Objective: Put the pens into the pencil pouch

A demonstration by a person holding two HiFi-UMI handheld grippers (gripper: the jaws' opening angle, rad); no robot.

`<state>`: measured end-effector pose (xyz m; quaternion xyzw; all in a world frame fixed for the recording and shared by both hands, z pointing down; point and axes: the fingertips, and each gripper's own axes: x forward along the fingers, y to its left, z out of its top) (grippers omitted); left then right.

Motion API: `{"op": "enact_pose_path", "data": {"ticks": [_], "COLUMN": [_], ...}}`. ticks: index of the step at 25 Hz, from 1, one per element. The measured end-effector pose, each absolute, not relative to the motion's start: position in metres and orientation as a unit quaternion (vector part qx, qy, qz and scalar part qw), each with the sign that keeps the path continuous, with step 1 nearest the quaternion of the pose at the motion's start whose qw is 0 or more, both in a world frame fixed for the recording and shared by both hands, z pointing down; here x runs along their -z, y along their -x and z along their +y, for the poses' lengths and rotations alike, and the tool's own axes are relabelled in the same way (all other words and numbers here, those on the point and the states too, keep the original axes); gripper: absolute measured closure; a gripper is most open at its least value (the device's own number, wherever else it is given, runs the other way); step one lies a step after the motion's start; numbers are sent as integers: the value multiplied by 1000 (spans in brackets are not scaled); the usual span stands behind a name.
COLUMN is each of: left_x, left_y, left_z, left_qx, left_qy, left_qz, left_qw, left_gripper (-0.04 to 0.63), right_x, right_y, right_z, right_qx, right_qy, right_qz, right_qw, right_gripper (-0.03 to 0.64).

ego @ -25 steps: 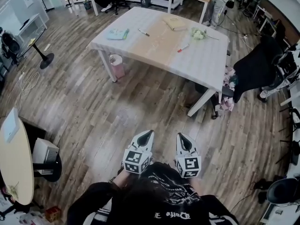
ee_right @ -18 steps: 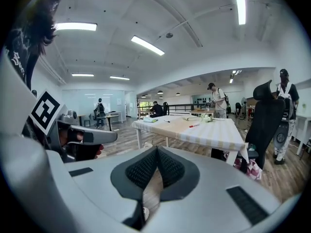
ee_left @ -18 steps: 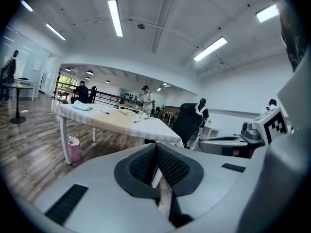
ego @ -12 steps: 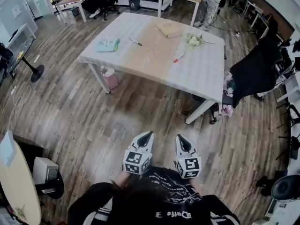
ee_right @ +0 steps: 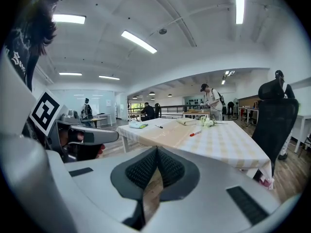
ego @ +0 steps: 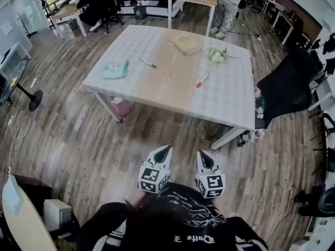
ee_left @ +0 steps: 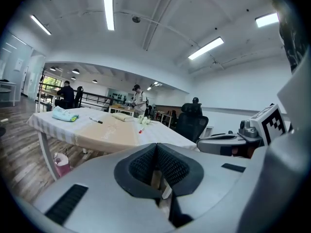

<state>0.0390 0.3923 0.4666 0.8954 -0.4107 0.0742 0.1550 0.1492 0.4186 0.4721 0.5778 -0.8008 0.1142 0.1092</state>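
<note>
Two grippers on the list. What state are they in?
— Left gripper [ego: 166,148] and right gripper [ego: 202,152]: jaws pressed together on each, nothing between the pads. Both are held side by side, low in the head view, over the wood floor [ego: 104,140].

Pens, and where?
— Two, both on the tabletop [ego: 230,95]. The black pen [ego: 148,63] lies in the left half, just beside a teal soft case [ego: 115,69] that sits by the left edge. The red pen [ego: 202,80] lies right of centre, apart from everything else.

And the pouch?
— There are two candidates: the teal case, and a tan soft case [ego: 185,44] by the far edge. I cannot tell which one it is.

Other entries?
— White flowers [ego: 217,55] lie towards the far right corner. A black office chair [ego: 285,85] stands against the right edge. A pink bin [ego: 121,107] sits under the near left corner.

Room for moving?
— A broad band of floor separates the grippers from the near edge. The middle of the tabletop, between the two pens, is bare cloth.
</note>
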Motion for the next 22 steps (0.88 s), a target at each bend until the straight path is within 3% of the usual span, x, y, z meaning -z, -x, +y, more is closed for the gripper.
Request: {"op": "enact_pose_path", "data": {"ticks": [7,22], "left_x": [-477,-494], "left_y": [-17,2], "left_z": [344,267], "left_qx": [-75,-53], "left_qy": [-893,-861], "left_qz": [-411,-464], "left_qw": [165,201], "left_gripper": [575,575], "right_x": [-470,-497], "right_y": [-142,-142], "right_z": [376,290], "right_qx": [-136,-159], "right_qy": [-602,-575], "right_qz": [-783,-798], "right_qw": [75,84], "right_gripper": [607,607]}}
